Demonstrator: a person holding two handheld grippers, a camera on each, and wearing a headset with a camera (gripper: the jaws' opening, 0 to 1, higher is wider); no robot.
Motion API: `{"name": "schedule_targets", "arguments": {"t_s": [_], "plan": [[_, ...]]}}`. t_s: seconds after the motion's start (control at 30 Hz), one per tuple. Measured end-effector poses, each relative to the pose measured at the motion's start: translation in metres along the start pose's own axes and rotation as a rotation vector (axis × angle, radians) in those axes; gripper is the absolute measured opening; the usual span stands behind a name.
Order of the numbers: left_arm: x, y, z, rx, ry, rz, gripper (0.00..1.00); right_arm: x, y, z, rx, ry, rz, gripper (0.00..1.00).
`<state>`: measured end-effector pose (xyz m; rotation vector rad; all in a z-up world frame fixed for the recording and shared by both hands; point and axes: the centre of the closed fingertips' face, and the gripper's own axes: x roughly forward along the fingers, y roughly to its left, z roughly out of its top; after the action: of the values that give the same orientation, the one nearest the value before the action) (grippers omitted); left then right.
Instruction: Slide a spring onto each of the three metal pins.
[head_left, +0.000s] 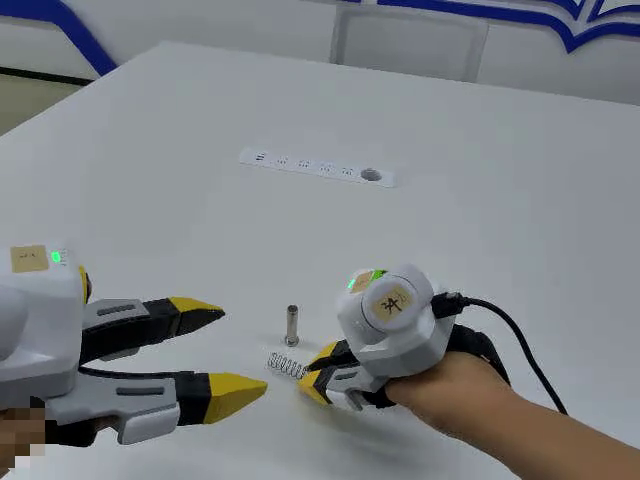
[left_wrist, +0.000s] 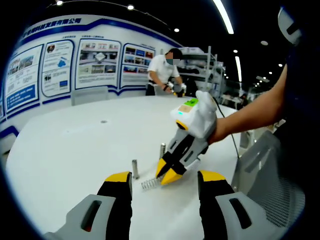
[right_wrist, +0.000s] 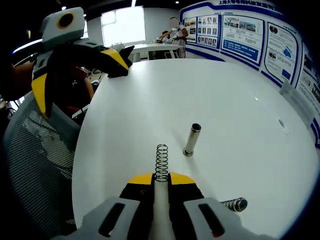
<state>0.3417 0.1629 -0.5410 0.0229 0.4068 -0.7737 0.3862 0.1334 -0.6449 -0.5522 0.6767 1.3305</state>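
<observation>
My right gripper is low over the white table, shut on one end of a small steel spring that sticks straight out past its yellow tips. A bare metal pin stands upright just beyond the spring. Another pin, with a spring coiled on it, sits close to the right jaw. My left gripper is open and holds nothing. It points at the right gripper, the spring and two standing pins.
A white power strip lies flat further back on the table. A chair back stands at the far edge. A mesh chair is beside the near table edge. A person works at another bench in the background.
</observation>
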Motion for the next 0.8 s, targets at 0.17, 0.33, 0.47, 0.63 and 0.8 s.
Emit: {"name": "schedule_targets", "arguments": {"t_s": [0.17,0.33,0.47,0.63,0.8], "plan": [[0.005,-0.006,-0.003,0.017,0.018,-0.023,0.53,-0.016,0.010,0.005,-0.029,0.003,0.029,0.11],[0.012,-0.013,-0.010,0.076,0.063,-0.053,0.52,-0.034,0.022,0.008,-0.072,0.024,0.061,0.11],[0.016,-0.019,-0.014,0.121,0.087,-0.075,0.49,-0.046,0.031,0.009,-0.104,0.047,0.094,0.11],[0.019,-0.024,-0.018,0.161,0.108,-0.100,0.44,-0.058,0.041,0.012,-0.151,0.073,0.123,0.11],[0.022,-0.029,-0.024,0.220,0.137,-0.129,0.37,-0.066,0.048,0.018,-0.179,0.081,0.143,0.11]]}}
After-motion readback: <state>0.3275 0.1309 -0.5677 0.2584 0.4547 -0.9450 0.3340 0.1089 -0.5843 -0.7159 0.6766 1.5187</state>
